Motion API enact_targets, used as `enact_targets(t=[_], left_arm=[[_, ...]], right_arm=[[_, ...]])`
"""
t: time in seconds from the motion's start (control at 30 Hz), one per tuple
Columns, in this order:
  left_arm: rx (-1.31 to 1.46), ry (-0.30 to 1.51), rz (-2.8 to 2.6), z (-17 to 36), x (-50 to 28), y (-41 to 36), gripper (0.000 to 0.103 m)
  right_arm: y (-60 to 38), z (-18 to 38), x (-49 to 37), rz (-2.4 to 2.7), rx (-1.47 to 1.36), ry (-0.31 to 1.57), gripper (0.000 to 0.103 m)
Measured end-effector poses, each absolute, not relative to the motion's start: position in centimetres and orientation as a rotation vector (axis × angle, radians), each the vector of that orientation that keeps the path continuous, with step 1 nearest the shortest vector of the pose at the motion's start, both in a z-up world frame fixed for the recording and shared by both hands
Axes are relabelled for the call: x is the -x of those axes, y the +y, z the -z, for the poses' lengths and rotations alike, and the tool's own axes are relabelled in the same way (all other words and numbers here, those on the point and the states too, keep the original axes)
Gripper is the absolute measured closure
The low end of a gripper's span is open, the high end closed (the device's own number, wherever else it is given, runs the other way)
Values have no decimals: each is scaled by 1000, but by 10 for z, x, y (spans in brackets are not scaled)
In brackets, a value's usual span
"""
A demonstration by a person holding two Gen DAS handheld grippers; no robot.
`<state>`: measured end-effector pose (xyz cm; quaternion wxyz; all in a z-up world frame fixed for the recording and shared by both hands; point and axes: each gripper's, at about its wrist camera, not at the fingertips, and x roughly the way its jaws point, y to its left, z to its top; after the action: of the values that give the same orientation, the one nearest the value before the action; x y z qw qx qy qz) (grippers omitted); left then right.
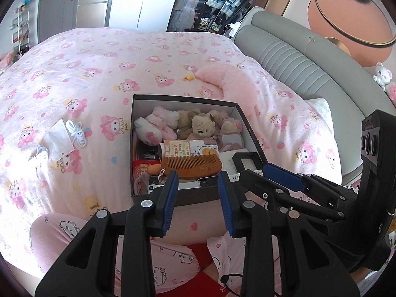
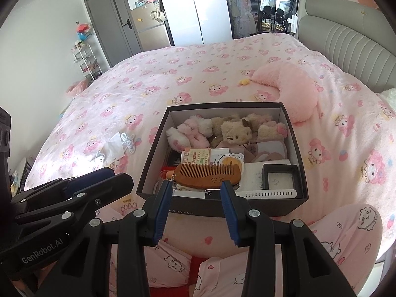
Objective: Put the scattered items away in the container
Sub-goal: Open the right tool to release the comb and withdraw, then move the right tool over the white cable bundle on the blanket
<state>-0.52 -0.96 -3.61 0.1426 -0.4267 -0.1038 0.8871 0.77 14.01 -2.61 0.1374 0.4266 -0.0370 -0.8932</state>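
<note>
Pink cartoon-print bedding covers the bed, and on it, just ahead of the person's pyjama-clad knees, sits the dark cardboard box that serves as the container. It already holds plush toys, a wooden comb lying across the near end, a white slotted strip and a small black-framed case.

Both tongs stand open and empty: the left tongs and the right tongs hover side by side just short of the box's near wall.

Still out on the bedding, well to the left of the box, lie a coiled white cable and a small clear plastic bag beside it.

Judging from that, the next pickup falls to the left tongs. The cable is floppy, so pinching the bundled middle of the coil would likely lift it whole; the thin bag needs a grip on a raised edge.

Readable writing is scarce: "GenRobot.AI" on the left tool's body and letters ending "APHNE" on the box front. Characters on the comb and on the packet behind it are too small to read.
</note>
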Motion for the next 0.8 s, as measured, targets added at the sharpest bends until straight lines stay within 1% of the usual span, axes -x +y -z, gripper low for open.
enact_targets(t=[0.43,0.8], left_arm=[[1262,-312,-2624,40,-4,-43,71],[1341,-389,-2736,50,-15,-103,71]], right_arm=[[104,31,-5,2512,-1256,-67,66],[41,43,7,2360,-1274,19,66]])
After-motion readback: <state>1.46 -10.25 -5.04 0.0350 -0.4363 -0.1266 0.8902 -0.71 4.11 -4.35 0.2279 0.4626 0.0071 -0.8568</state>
